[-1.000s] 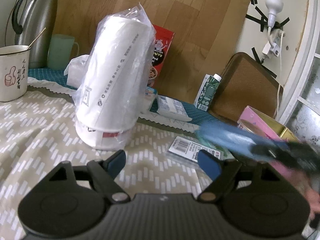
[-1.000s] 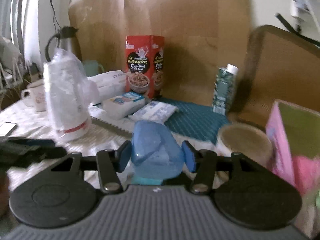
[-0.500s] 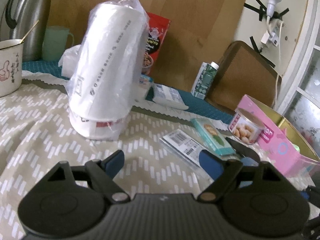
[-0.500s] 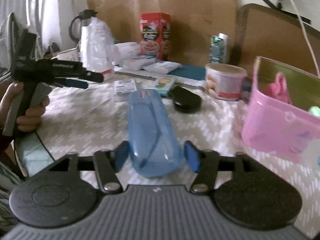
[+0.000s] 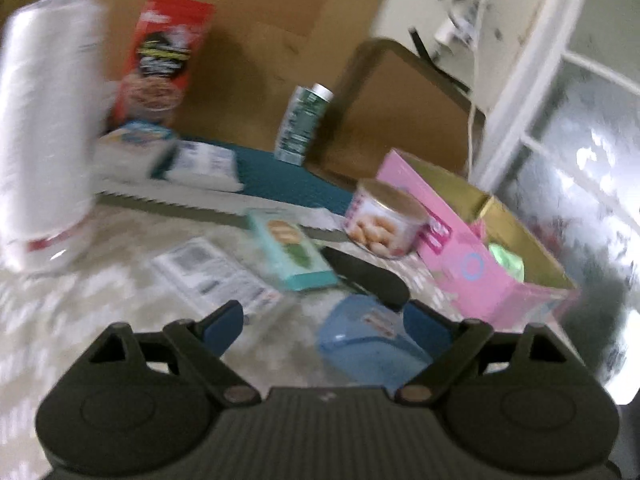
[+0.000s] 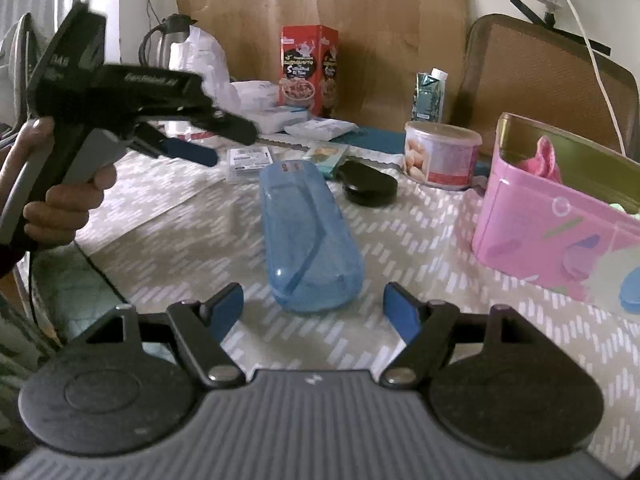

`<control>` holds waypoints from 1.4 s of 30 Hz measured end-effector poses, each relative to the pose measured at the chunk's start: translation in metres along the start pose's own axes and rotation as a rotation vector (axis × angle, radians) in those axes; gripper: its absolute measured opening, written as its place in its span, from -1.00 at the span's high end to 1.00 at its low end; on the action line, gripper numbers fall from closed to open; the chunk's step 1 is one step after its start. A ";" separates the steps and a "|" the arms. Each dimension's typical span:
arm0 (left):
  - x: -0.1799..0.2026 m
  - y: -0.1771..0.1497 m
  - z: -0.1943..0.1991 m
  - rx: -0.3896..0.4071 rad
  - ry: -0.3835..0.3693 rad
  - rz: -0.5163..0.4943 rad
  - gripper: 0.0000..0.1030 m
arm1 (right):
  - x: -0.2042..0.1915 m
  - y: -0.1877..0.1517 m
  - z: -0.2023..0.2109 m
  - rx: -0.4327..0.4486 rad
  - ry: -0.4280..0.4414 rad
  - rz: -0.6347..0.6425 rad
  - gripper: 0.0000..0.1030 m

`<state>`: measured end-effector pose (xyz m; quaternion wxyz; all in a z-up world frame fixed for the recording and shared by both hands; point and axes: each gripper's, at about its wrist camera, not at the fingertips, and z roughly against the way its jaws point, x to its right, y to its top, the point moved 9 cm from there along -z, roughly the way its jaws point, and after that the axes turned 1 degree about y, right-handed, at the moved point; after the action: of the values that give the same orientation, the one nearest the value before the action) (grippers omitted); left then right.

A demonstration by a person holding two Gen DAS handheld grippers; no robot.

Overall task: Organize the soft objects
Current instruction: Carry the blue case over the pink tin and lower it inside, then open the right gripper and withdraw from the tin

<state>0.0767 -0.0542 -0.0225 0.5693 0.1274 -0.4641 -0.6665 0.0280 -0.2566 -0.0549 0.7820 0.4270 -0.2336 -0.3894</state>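
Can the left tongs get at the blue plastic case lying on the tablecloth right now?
Probably yes. The left tongs are opening with nothing gripped, the blue case lies flat just ahead, and the right tongs have let go.

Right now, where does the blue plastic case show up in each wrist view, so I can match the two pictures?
Left wrist: blue plastic case at bottom centre-right, blurred, just ahead of the gripper body, close to its right-side finger.
Right wrist: blue plastic case lies lengthwise on the tablecloth at centre, ahead of the fingers and clear of both.
Shared landmark: the round tin beside the pink box.
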 end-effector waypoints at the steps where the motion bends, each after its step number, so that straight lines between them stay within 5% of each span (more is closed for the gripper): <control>1: 0.005 -0.002 -0.008 -0.026 0.009 -0.008 -0.78 | 0.001 0.001 -0.002 0.001 -0.007 0.004 -0.53; 8: 0.030 -0.023 -0.023 -0.120 -0.021 -0.004 -0.81 | 0.003 0.006 -0.012 0.022 -0.044 -0.011 -0.50; 10: 0.034 -0.029 -0.020 -0.120 -0.022 -0.006 -0.80 | 0.000 0.006 -0.012 0.031 -0.010 -0.031 -0.11; 16: 0.050 -0.032 -0.017 -0.116 -0.021 0.001 -0.55 | -0.014 0.006 -0.011 0.061 -0.005 -0.028 -0.06; 24: 0.117 0.030 -0.008 0.005 -0.148 -0.143 -0.46 | 0.011 0.036 0.025 0.226 -0.142 -0.057 -0.06; 30: 0.188 0.063 -0.056 0.030 -0.231 -0.280 -0.46 | 0.070 0.064 0.053 0.341 -0.324 -0.120 -0.07; 37: 0.236 0.059 -0.122 -0.023 -0.210 -0.366 -0.48 | 0.144 0.061 0.041 0.301 -0.464 -0.278 -0.07; 42: 0.230 0.051 -0.133 -0.047 -0.181 -0.355 -0.49 | 0.178 0.058 0.020 0.260 -0.577 -0.303 -0.17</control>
<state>0.1286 -0.3147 0.0273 0.4015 0.1335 -0.4679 -0.7759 0.1429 -0.3911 0.0106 0.5561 0.4255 -0.4265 -0.5726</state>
